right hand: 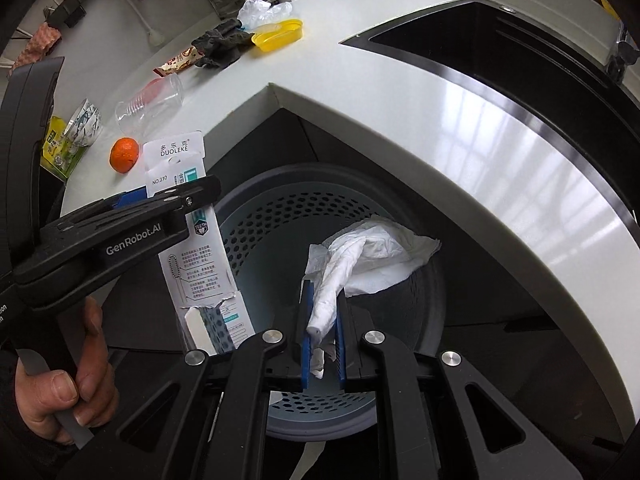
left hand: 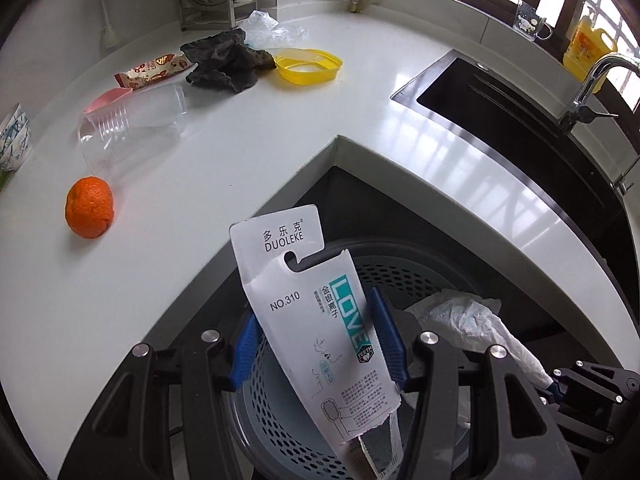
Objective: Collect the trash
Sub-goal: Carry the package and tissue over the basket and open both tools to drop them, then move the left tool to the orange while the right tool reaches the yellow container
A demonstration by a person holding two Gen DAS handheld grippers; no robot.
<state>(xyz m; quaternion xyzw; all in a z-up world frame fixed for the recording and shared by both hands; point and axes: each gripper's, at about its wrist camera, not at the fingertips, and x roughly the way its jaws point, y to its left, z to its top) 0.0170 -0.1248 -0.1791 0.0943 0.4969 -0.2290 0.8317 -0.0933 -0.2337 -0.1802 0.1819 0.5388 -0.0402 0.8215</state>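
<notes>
My left gripper (left hand: 316, 320) is shut on a white toothbrush package (left hand: 280, 264) marked DUOLEKE, its blue pads pressing the package's two edges. The package hangs tilted over a grey-blue perforated bin (left hand: 400, 276) on the floor below the counter's inner corner. In the right wrist view the same package (right hand: 188, 256) shows a torn lower end. My right gripper (right hand: 323, 304) is shut on a crumpled white tissue (right hand: 372, 252), held above the bin's (right hand: 280, 216) opening. The tissue (left hand: 460, 316) is also in the left wrist view, just right of the package.
On the white counter (left hand: 240, 140) lie an orange (left hand: 89, 207), a clear plastic cup (left hand: 132, 124), a snack wrapper (left hand: 154, 68), a dark cloth (left hand: 226, 60), a yellow lid (left hand: 308, 65) and a plastic bag (left hand: 268, 26). A dark sink (left hand: 500, 112) and faucet (left hand: 592, 80) are at the right.
</notes>
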